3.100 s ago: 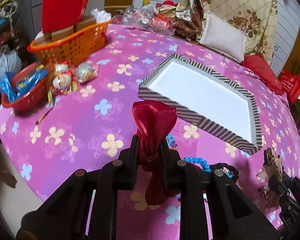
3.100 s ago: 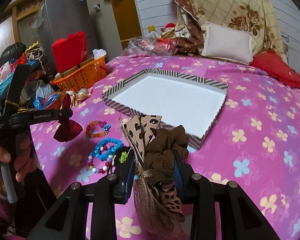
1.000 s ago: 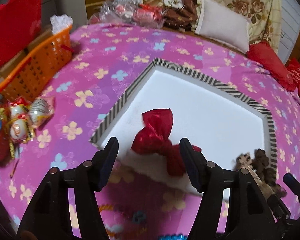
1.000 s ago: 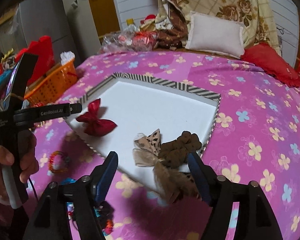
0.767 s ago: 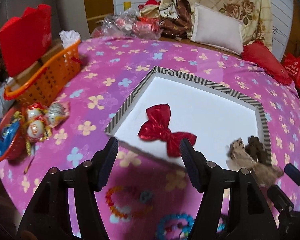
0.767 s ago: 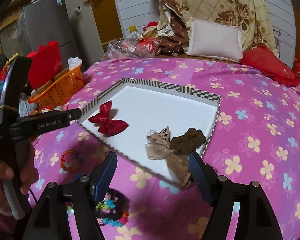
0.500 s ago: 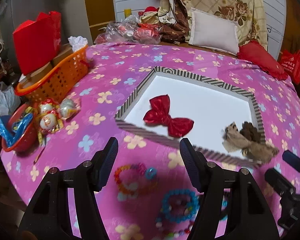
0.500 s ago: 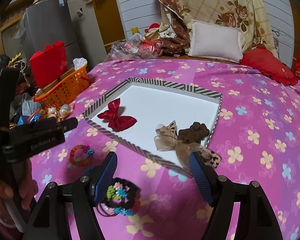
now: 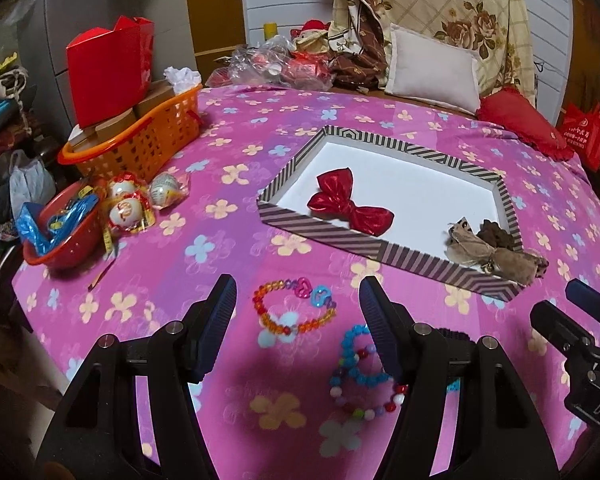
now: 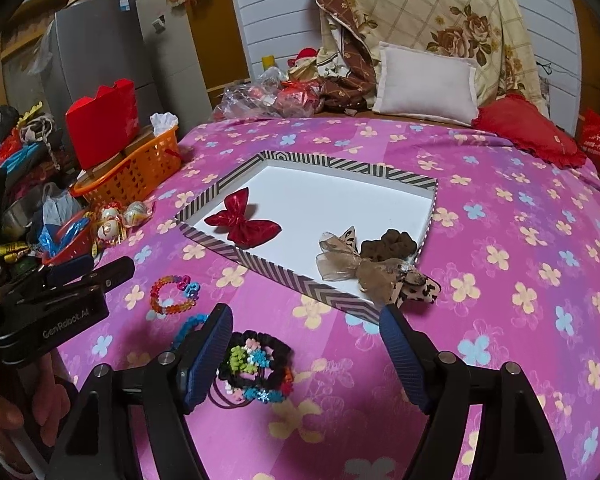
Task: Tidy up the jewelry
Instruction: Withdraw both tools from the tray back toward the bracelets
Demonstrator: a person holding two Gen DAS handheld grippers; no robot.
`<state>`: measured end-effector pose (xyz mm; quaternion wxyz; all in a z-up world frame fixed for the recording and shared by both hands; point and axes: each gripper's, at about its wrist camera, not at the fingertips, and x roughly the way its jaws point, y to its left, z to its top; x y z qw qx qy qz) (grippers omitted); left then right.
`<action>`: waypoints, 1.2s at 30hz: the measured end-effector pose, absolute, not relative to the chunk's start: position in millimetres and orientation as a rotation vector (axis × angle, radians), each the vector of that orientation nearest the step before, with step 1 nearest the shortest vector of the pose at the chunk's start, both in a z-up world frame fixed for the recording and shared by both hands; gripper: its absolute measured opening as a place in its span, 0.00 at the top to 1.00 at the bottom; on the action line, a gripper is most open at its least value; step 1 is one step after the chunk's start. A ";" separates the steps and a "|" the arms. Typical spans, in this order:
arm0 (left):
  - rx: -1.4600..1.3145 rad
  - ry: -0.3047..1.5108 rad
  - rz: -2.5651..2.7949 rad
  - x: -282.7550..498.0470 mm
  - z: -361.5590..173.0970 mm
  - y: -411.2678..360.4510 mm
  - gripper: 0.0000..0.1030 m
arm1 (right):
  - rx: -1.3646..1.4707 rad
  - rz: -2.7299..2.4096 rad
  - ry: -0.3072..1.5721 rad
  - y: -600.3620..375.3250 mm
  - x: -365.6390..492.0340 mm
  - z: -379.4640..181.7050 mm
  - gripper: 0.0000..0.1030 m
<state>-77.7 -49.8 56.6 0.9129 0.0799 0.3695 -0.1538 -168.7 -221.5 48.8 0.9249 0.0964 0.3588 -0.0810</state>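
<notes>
Lying nearest, a black scrunchie (image 10: 256, 364) with coloured beads rests on the pink cloth between the spread fingers of the right gripper (image 10: 306, 354), beside its left pad; the claw holds nothing. Likewise the left gripper (image 9: 296, 326) gapes empty above an orange bead bracelet (image 9: 294, 306), with a blue bead bracelet (image 9: 360, 372) by its right finger. Farther off, the striped tray (image 9: 324, 232) holds a red bow (image 9: 348, 208) and a brown bow (image 10: 364, 268) draped over its near corner.

Left hand-held gripper (image 9: 296, 312): jaws spread wide, holding nothing.
Right hand-held gripper (image 10: 306, 354): jaws spread wide, holding nothing.
</notes>
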 end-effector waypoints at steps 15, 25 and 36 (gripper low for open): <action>0.163 0.755 -0.295 -98.9 51.2 -35.4 0.38 | 0.181 -0.157 0.751 -210.8 -181.2 45.2 0.25; 0.166 0.758 -0.288 -103.0 47.9 -30.6 0.38 | 0.174 -0.150 0.763 -205.7 -183.6 41.9 0.25; 0.168 0.773 -0.285 -102.0 41.3 -28.8 0.38 | 0.173 -0.142 0.788 -205.0 -182.4 34.1 0.25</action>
